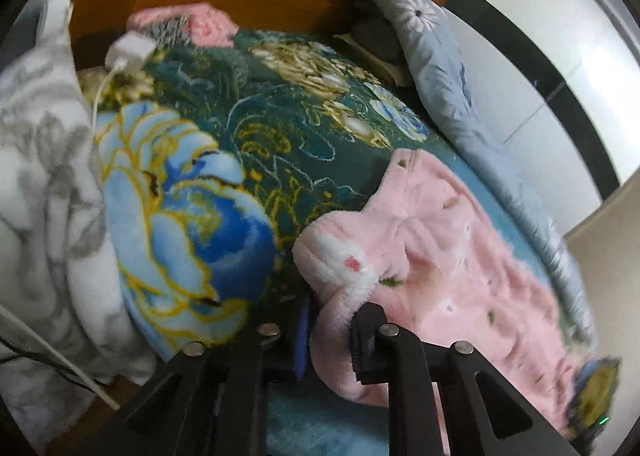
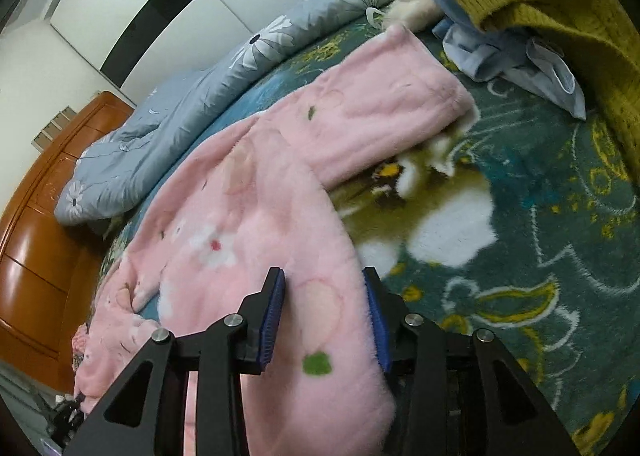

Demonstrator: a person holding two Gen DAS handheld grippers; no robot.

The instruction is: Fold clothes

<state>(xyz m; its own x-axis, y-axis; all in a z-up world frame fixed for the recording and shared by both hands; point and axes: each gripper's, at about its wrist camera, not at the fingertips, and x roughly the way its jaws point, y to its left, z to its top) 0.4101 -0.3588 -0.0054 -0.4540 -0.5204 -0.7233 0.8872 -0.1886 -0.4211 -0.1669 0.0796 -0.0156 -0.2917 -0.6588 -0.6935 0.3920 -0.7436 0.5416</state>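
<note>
On the dark green floral blanket (image 2: 540, 216) lies the fluffy pink fleece garment (image 2: 248, 224), whose thick pile could slip from the left gripper (image 1: 328, 336) pinching its edge, while the right gripper (image 2: 326, 316) straddles a fold, fingers wide.

Both the left gripper (image 1: 330, 336) and right gripper (image 2: 325, 320) have matte black angular fingers with triangular cut-outs, round silver screw heads at the joints, and ribbed blue pads (image 2: 276, 320).
</note>
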